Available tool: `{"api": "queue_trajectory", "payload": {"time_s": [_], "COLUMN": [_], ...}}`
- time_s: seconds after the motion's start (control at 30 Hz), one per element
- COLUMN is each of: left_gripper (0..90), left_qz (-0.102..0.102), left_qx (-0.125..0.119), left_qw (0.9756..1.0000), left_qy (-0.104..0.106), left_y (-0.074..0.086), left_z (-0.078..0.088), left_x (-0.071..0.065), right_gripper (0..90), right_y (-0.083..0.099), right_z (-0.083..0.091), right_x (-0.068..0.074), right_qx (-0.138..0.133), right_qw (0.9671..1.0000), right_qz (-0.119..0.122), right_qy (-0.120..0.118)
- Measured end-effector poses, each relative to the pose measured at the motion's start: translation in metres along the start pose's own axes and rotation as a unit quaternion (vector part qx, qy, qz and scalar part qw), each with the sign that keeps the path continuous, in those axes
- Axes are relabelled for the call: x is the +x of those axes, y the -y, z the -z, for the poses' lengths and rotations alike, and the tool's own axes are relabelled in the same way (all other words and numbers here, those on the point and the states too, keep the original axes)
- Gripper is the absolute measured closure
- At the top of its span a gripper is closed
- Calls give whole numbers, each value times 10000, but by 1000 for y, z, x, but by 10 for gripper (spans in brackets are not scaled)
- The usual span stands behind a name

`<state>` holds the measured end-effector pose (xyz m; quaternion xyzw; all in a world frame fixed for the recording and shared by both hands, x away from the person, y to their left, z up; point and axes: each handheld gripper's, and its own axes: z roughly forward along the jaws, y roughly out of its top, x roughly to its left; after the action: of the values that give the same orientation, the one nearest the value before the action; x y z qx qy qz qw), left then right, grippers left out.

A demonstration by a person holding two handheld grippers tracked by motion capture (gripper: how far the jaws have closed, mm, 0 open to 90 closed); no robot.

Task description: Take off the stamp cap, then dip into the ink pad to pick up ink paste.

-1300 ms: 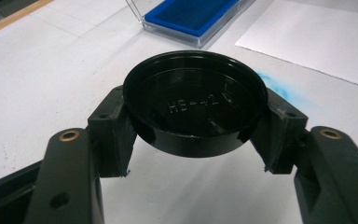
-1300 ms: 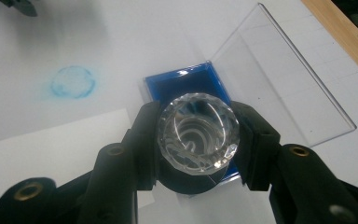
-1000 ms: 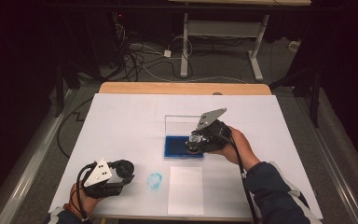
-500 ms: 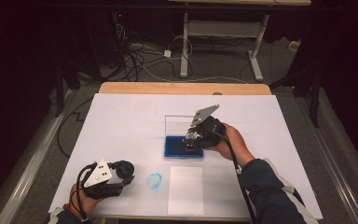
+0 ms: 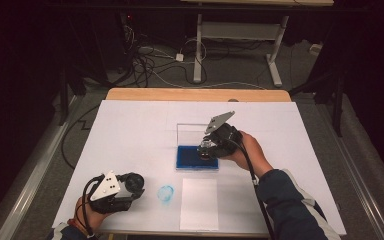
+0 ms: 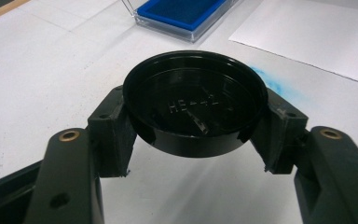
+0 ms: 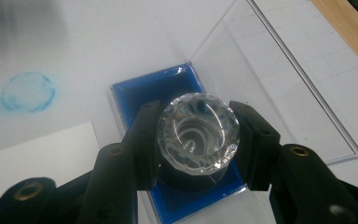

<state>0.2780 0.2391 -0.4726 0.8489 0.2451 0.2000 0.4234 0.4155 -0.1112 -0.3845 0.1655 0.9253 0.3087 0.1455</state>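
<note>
- Right gripper (image 7: 198, 133) pinches a faceted clear stamp (image 7: 198, 133) over the blue ink pad (image 7: 135, 95) inside its open clear case (image 7: 284, 93), mid-tabletop.
- Left gripper (image 6: 196, 116) clamps a black cap (image 6: 196, 109) at the near left; its embossed lettering is unreadable.

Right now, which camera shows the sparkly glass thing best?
The right gripper view: the faceted clear stamp sits big and sharp between the right tongs, over the blue ink pad. The high view shows it tiny.

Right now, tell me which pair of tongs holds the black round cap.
The left tongs, near the table's front edge, clamp the black cap. The right tongs grip a faceted clear-topped stamp over the blue ink pad.
</note>
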Motion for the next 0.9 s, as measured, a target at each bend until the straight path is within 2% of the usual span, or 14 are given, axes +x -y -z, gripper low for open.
{"api": "queue_trajectory", "payload": {"time_s": [0.3, 0.57, 0.8, 0.9], "left_gripper": [367, 367, 367, 367], "left_qz": [24, -1, -15, -43], "left_qx": [8, 19, 39, 51], "left_qw": [10000, 10000, 10000, 9999], "left_qy": [18, 47, 80, 95], "left_y": [0, -1, -2, -3], "left_z": [0, -1, -1, -2], "left_x": [0, -1, 0, 0], "right_gripper": [566, 566, 566, 566], "right_y": [-7, -13, -13, -15], "right_z": [-1, -8, -16, -11], "right_x": [-3, -2, -1, -2], "right_qx": [31, 183, 303, 249], "right_qw": [10000, 9998, 9995, 9997], "right_qz": [3, 57, -44, 18], "right_qy": [-12, -4, -78, -28]}}
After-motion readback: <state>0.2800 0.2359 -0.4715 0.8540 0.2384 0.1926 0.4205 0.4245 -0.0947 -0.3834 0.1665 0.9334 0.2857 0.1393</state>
